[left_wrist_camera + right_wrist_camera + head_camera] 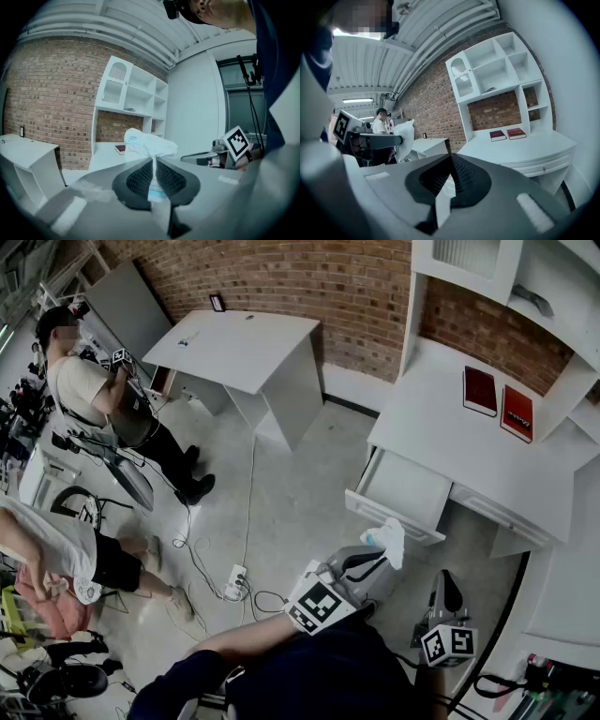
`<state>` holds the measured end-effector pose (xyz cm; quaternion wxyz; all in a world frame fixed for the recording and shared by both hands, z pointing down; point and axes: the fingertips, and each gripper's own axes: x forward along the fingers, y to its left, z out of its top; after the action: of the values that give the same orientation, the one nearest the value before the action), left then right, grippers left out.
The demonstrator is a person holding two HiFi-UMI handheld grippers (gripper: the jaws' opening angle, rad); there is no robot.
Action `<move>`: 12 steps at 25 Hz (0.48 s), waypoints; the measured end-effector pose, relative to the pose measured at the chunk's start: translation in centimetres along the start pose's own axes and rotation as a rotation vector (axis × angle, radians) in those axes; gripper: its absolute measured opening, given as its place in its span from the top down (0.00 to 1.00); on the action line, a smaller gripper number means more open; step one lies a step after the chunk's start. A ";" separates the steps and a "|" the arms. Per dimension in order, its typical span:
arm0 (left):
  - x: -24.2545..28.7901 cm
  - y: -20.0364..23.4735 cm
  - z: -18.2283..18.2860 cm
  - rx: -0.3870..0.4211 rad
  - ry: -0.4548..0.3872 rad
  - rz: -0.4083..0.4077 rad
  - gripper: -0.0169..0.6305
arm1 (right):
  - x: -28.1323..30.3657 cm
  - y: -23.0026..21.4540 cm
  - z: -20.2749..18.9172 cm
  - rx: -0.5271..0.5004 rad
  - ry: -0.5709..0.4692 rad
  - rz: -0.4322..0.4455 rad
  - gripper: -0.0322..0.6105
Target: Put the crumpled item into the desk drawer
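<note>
The crumpled item (390,541) is a white wad of tissue or thin plastic with a bit of blue. My left gripper (372,565) is shut on it, holding it just in front of the open desk drawer (398,491). In the left gripper view the wad (149,144) bulges out above the closed jaws of the gripper (153,162). To its right, near the desk's corner, is my right gripper (447,592). The right gripper (450,158) is shut with nothing in it in its own view, which also shows the wad (405,136) at the left.
The white desk (469,451) carries two red books (498,401) and a shelf unit (497,70) above. A second white table (246,345) stands against the brick wall. A power strip with cables (233,583) lies on the floor. People stand at the left.
</note>
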<state>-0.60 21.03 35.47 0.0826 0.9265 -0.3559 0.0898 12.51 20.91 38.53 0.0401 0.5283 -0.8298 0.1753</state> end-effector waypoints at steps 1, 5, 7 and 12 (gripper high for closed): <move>-0.3 0.5 0.0 0.001 -0.003 0.008 0.94 | 0.2 0.4 0.1 -0.006 -0.001 0.001 0.95; -2.3 2.7 0.1 0.005 -0.022 0.028 0.94 | 0.7 2.5 0.4 -0.029 -0.003 -0.005 0.95; -3.8 3.4 0.2 0.008 -0.035 0.019 0.94 | 0.4 4.0 0.6 -0.047 -0.003 -0.025 0.95; -5.1 5.8 0.8 -0.037 -0.075 0.065 0.94 | 1.8 5.5 1.6 -0.085 -0.028 -0.018 0.95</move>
<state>-8.15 19.87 34.03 0.0835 0.9154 -0.3904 0.0508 7.05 20.92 36.08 0.0525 0.5358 -0.8323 0.1319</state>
